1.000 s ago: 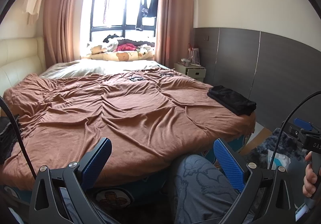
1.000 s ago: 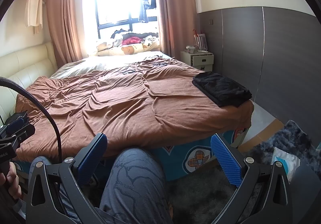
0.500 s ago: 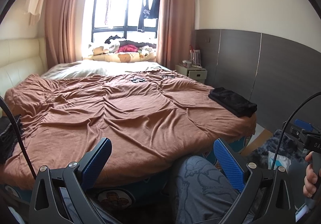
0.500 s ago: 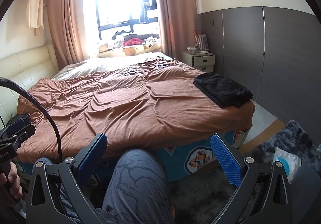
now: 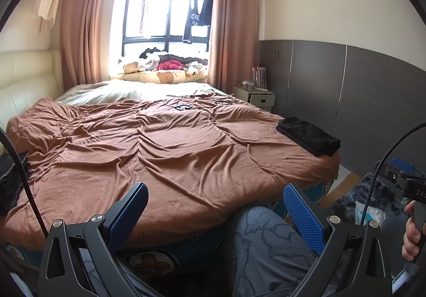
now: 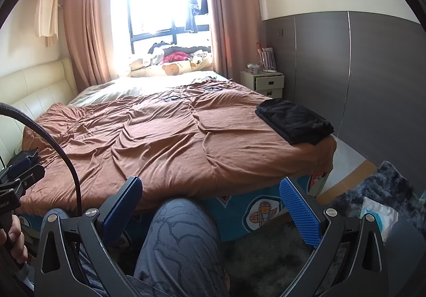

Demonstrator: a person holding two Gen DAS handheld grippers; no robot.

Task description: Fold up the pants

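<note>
The black, soft-looking folded garment (image 6: 294,120), prob. the pants, lies ahead and right of the right tongs (image 6: 211,210), at the bed's far right corner by the edge. Judged light, limp, non-slippery; best pinched at a fold edge. Both the right and left tongs (image 5: 215,213) are spread apart, empty. The wrinkled brown quilt (image 5: 165,148) gives wide open room ahead-left.

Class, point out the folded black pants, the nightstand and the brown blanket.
Pants (image 6: 294,121): right wrist view, middle of the top fold.
Nightstand (image 6: 268,82): right wrist view, drawer front.
Blanket (image 5: 170,153): left wrist view, bare middle.
</note>
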